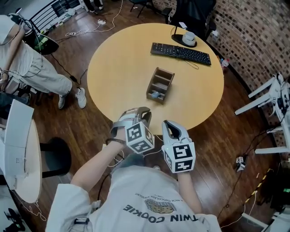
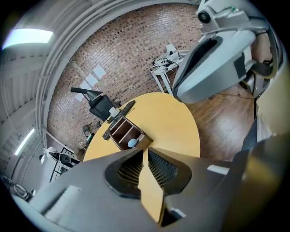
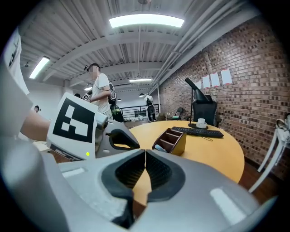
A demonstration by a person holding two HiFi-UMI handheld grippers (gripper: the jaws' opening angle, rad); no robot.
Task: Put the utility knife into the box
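Note:
A brown wooden box [image 1: 160, 84] with open compartments stands near the middle of the round yellow table [image 1: 118, 68]. In its nearest compartment lies a pale blue thing [image 1: 156, 95], apparently the utility knife; it also shows in the left gripper view [image 2: 132, 143]. My left gripper [image 1: 136, 112] hangs at the table's near edge, well short of the box [image 2: 127, 132], its tips together with nothing between them. Beside it, my right gripper [image 1: 171, 128] is shut and empty, pointing toward the box [image 3: 171, 140].
A black keyboard [image 1: 180, 52] and a white mug [image 1: 188, 38] lie at the table's far side, with a black chair [image 1: 192, 11] behind. A person [image 1: 27, 63] sits at the left. A white table [image 1: 18, 149] is near left, a white stand [image 1: 272, 95] at right.

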